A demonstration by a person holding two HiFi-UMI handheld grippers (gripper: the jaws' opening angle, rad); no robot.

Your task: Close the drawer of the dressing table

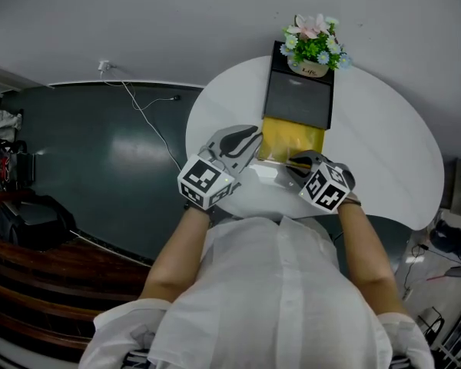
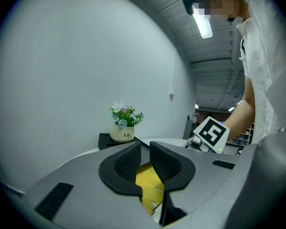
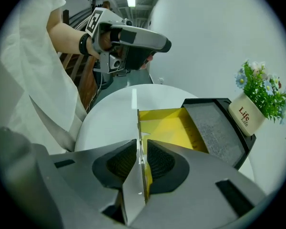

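Note:
A small black dressing table (image 1: 298, 98) stands on a round white table (image 1: 384, 152), its yellow drawer (image 1: 292, 138) pulled out toward me. My right gripper (image 1: 296, 162) is at the drawer's near end; in the right gripper view it (image 3: 142, 149) is shut on the thin front panel (image 3: 138, 125) of the drawer (image 3: 169, 125). My left gripper (image 1: 250, 141) hovers just left of the drawer, raised off the table. Seen in the left gripper view, it (image 2: 145, 149) has its pads nearly together with nothing between them, the yellow drawer (image 2: 148, 187) showing behind.
A cream pot of flowers (image 1: 311, 48) sits on top of the dressing table, at its back. Dark green floor (image 1: 100, 152) with a white cable (image 1: 150, 121) lies left of the table. Dark bags (image 1: 31, 217) and wooden furniture are at the far left.

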